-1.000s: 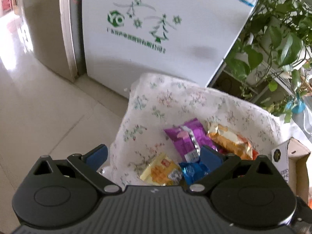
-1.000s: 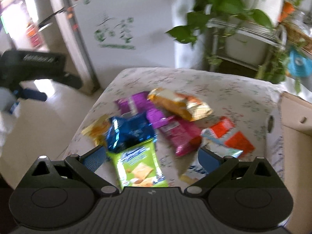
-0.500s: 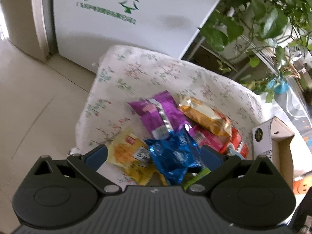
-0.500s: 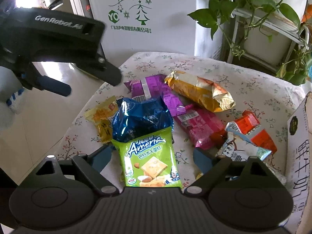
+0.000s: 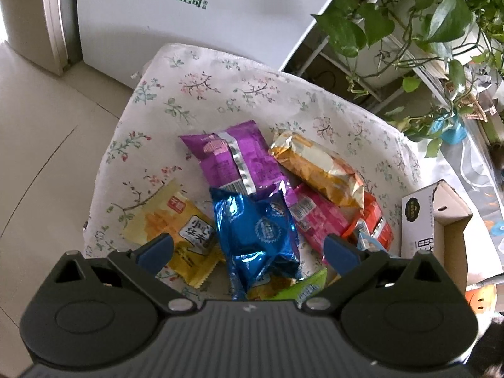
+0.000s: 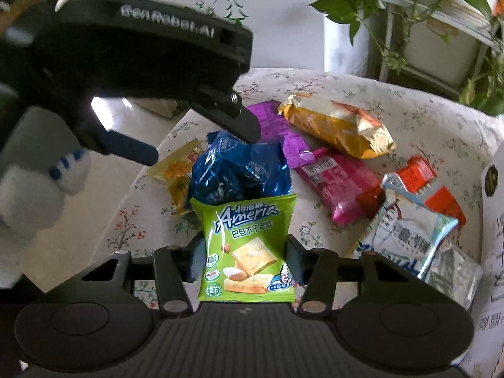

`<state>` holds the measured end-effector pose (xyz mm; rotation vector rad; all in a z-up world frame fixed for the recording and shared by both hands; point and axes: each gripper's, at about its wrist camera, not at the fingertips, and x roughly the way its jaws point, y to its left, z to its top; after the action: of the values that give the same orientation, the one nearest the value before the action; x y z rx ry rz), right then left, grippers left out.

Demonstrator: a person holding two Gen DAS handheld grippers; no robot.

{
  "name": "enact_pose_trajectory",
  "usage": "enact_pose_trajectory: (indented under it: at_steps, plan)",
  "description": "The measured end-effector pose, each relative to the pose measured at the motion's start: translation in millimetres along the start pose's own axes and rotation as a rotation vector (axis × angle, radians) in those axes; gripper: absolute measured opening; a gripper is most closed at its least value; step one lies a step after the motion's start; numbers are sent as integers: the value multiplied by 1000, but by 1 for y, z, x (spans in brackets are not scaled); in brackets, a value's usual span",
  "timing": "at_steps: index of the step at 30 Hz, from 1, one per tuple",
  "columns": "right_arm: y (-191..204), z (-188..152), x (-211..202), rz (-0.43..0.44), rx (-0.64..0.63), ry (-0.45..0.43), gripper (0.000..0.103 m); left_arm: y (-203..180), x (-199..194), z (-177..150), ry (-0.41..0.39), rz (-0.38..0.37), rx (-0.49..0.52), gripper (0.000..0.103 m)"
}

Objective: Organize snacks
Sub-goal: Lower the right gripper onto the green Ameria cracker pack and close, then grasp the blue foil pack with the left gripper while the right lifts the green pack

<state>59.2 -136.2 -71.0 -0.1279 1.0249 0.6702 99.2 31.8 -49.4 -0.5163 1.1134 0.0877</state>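
Observation:
A green cracker packet point(image 6: 249, 249) lies at the near edge of the floral-cloth table point(image 6: 425, 119). My right gripper point(image 6: 245, 261) is closing on it, and its pads press the packet's two sides. Behind it sits a crumpled blue packet point(image 5: 258, 236). My left gripper point(image 5: 249, 249) hangs open just above the blue packet, and the right wrist view shows it from the side point(image 6: 189, 140). Around the blue packet lie yellow point(image 5: 176, 230), purple point(image 5: 233, 160), gold point(image 5: 318, 170), pink point(image 5: 321, 220) and red-orange point(image 5: 371, 220) packets.
A white-and-blue packet point(image 6: 406, 236) lies right of the green one. An open cardboard box point(image 5: 441, 220) stands at the table's right edge. Behind the table are a white appliance point(image 5: 220, 15) and potted plants point(image 5: 425, 15). Tiled floor lies to the left. A gloved hand point(image 6: 37, 182) holds the left gripper.
My right gripper's jaws went from wide open to shut on the green packet. My left gripper moved in over the snack pile and tilted further down, staying open.

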Motion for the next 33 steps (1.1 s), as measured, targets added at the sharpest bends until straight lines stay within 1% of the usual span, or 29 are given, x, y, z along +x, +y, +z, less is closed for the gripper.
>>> enact_pose_trajectory:
  at_steps: [5, 11, 16, 18, 20, 21, 23, 25, 27, 29, 31, 33]
  plan:
    - [-10, -3, -14, 25, 92, 11, 59, -9, 7, -3, -2, 5, 19, 101]
    - [-21, -8, -27, -10, 141, 24, 59, -19, 17, -7, -5, 30, 30, 101]
    - [-34, -11, -38, -17, 185, 23, 59, -30, 27, -10, -18, 86, 61, 101]
    - [-38, -14, -42, -22, 200, 31, 59, -31, 31, -11, -24, 111, 56, 101]
    - [-39, -15, -43, -32, 206, 33, 59, -30, 35, -12, -19, 120, 50, 100]
    - [-39, -15, -42, -34, 209, 32, 59, -30, 37, -12, -17, 126, 47, 98]
    - [-42, -16, -45, -32, 220, 29, 59, -27, 39, -13, -17, 132, 47, 88]
    - [-44, -16, -48, -33, 231, 26, 59, -24, 42, -14, -8, 117, 46, 70]
    - [-47, -16, -47, -37, 243, 24, 59, -19, 42, -17, -3, 88, 34, 62]
    - [-48, -16, -46, -39, 252, 19, 59, -16, 39, -19, -14, 85, 29, 61]
    - [-49, -15, -48, -37, 260, 15, 59, -15, 33, -23, -30, 90, 47, 59]
    - [-51, -16, -51, -38, 265, 10, 59, -16, 24, -26, -47, 77, 64, 59]
